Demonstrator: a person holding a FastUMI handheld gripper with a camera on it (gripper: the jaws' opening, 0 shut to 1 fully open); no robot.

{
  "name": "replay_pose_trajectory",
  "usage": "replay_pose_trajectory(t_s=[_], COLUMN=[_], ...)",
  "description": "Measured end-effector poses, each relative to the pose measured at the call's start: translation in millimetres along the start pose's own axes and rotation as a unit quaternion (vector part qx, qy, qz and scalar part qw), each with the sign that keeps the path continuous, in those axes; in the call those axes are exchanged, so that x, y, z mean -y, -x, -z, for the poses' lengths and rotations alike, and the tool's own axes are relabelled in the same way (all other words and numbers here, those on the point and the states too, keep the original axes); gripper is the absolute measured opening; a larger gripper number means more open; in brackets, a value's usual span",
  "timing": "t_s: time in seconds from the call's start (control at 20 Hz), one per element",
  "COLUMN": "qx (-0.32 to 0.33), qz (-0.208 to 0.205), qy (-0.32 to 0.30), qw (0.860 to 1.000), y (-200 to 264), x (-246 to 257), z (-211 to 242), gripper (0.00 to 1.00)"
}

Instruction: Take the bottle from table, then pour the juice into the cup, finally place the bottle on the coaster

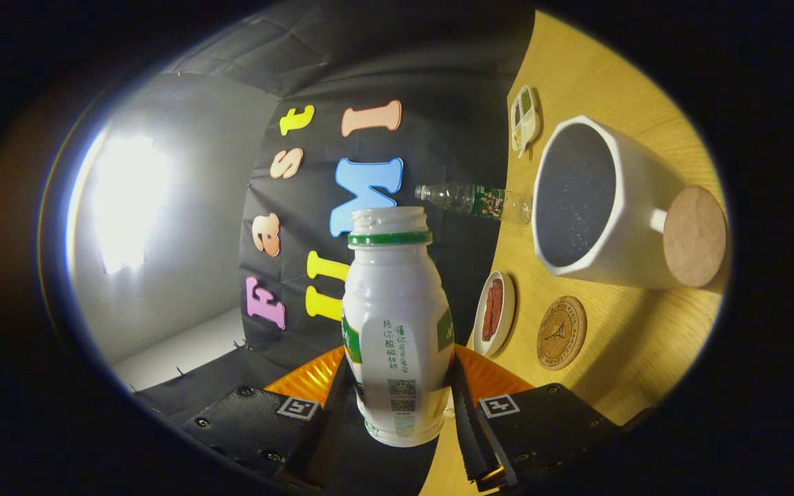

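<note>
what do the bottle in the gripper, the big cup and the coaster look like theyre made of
Bottle, shut between the gripper fingers: likely white plastic, smooth opaque sheen. Cup: seemingly glazed ceramic, thick glossy white wall. Coaster: probably wood or cork, matte brown with engraved pattern.

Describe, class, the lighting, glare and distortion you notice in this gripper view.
Gripper view: a blown-out white glare washes the grey wall; fisheye bends the yellow table and tilts the scene sideways; the white bottle, held in the gripper, is sharp and evenly lit; the cup shades the table beside the coaster.
</note>
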State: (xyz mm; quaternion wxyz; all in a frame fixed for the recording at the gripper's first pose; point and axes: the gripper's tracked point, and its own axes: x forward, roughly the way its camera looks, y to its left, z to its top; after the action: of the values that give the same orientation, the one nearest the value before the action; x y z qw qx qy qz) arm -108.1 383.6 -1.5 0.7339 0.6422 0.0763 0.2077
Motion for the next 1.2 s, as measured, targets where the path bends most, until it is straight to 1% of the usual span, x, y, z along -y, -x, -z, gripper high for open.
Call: replay_pose_trajectory(t_s=[0.3, 0.6, 1.2], qx=[0.012, 0.019, 0.028], qz=[-0.010, -0.015, -0.021], qy=[-0.046, -0.075, -0.102], qw=[0.999, 0.997, 0.994], y=[2.4, 2.0, 0.6], x=[-2.5, -3.7, -2.5], z=[-2.2, -2.9, -4.7], gripper=[0.70, 0.70, 0.70])
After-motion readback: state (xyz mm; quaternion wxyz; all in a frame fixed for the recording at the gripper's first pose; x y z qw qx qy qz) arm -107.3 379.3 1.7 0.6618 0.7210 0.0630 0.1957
